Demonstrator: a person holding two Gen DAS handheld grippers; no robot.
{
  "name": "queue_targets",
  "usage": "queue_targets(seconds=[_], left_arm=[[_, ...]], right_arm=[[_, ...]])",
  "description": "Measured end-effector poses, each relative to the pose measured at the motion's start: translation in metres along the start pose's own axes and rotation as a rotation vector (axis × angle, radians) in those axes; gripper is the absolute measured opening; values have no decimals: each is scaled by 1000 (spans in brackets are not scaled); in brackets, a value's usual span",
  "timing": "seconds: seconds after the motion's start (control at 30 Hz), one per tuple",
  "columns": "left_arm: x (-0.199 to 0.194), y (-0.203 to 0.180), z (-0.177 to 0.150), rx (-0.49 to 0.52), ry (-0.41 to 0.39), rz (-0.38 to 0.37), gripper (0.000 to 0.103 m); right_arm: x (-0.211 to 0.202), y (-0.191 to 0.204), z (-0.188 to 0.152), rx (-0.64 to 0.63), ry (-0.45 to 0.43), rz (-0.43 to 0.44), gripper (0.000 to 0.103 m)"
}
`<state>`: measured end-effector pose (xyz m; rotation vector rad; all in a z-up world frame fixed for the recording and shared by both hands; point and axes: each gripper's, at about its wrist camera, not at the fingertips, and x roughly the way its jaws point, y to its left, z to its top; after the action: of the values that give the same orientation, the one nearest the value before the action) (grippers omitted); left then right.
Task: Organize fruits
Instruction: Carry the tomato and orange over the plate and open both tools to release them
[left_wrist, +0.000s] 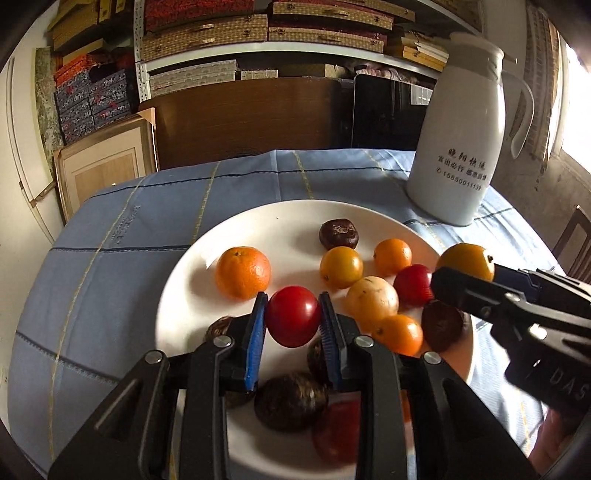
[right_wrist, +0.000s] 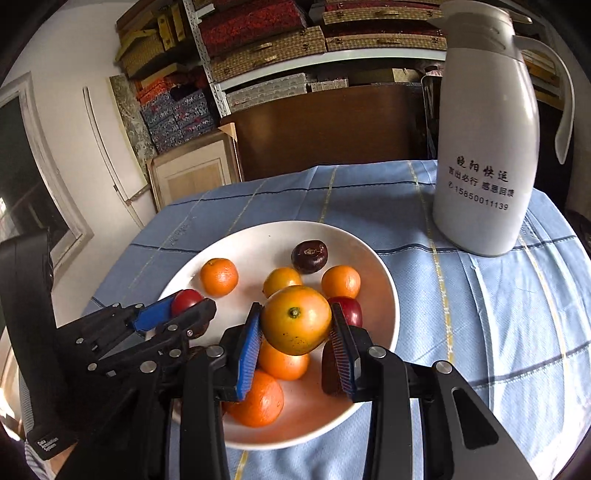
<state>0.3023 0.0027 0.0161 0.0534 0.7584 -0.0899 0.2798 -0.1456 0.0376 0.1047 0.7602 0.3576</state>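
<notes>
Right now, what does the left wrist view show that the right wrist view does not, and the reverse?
Only the left wrist view shows the left tool gripping the red tomato from straight behind, and dark chestnut-like fruits low under it. Only the right wrist view shows the stem end of the yellow-orange fruit held in the right tool. Both share the white plate, blue tablecloth and white jug.
</notes>
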Motion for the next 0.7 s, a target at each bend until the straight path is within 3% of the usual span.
queue_targets(seconds=[0.17,0.7], left_arm=[[14,-4,-1,41,6,20,27],[28,1,-3,25,11,17,28]], right_arm=[[18,-3,0,3,7,-10,37],[33,-2,-4,-14,40,-22,37]])
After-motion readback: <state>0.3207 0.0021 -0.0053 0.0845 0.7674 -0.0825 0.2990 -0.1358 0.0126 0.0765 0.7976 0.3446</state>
